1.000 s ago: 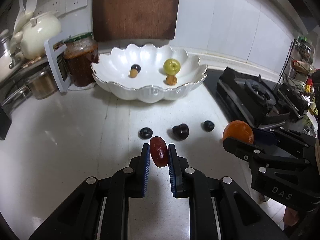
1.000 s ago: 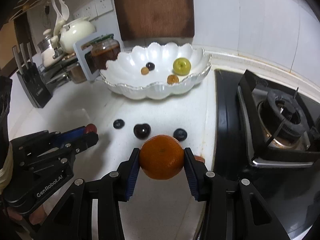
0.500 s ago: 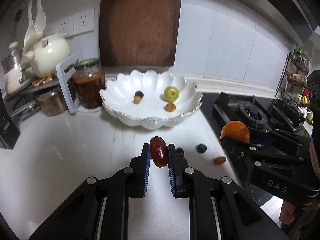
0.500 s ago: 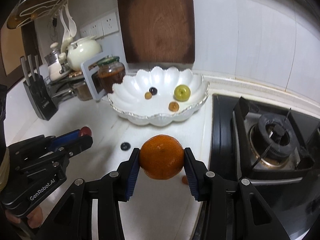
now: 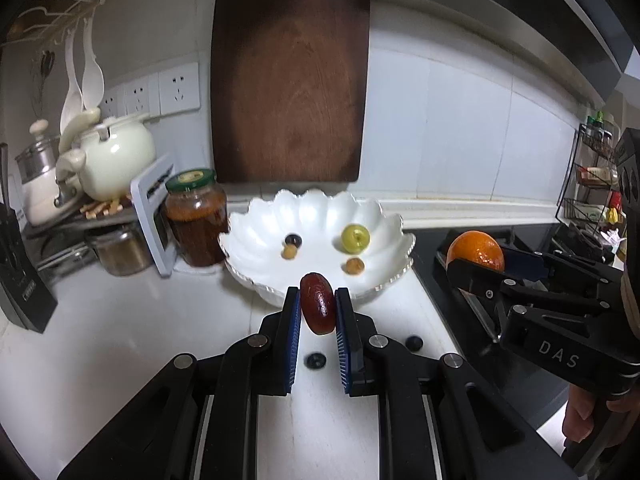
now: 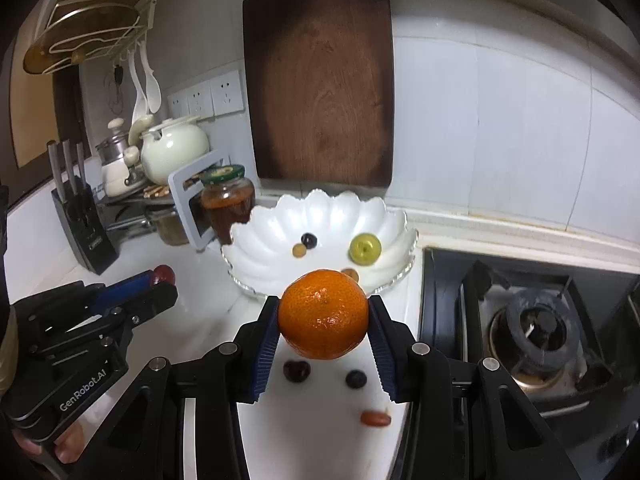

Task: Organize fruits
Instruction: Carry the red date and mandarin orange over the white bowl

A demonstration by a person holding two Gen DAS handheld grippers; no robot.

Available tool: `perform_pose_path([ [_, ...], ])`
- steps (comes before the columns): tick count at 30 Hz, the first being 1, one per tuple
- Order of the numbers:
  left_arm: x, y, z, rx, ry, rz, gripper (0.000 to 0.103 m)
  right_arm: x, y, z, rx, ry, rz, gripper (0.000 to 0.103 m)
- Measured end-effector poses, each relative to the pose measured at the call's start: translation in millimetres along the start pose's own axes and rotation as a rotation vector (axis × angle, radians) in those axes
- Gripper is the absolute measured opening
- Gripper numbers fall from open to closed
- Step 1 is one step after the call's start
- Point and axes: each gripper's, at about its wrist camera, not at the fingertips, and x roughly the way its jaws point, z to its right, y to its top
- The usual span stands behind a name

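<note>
We had the left gripper (image 5: 317, 312) clamped on the red date (image 5: 317, 309), right gripper (image 6: 323, 322) clamped on the orange (image 6: 323, 314) — both held clear of the counter, facing the white bowl (image 5: 256, 240), likely for drop-off.

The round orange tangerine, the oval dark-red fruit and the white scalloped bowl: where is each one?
Round orange tangerine (image 6: 323, 314), right wrist view: middle of its peel.
Oval dark-red fruit (image 5: 317, 303), left wrist view: centre of its glossy skin.
White scalloped bowl (image 5: 316, 214), left wrist view: bare inner back wall.
</note>
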Motion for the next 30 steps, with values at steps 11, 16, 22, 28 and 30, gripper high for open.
perform_pose_path([
  [11,5,28,-8,0.013,0.030,0.081,0.018,12,29,0,0.012,-0.011,0.059,0.044],
  [16,11,40,-14,0.010,0.036,0.098,0.018,21,43,-1,0.014,-0.016,0.078,0.044],
  [22,24,53,-19,0.005,0.050,0.098,0.018,33,57,-4,0.013,-0.024,0.091,0.044],
  [28,42,65,-25,0.002,0.059,0.079,0.018,49,68,-7,0.006,-0.027,0.085,0.044],
  [30,49,68,-28,-0.001,0.057,0.070,0.018,56,72,-9,0.000,-0.028,0.074,0.044],
])
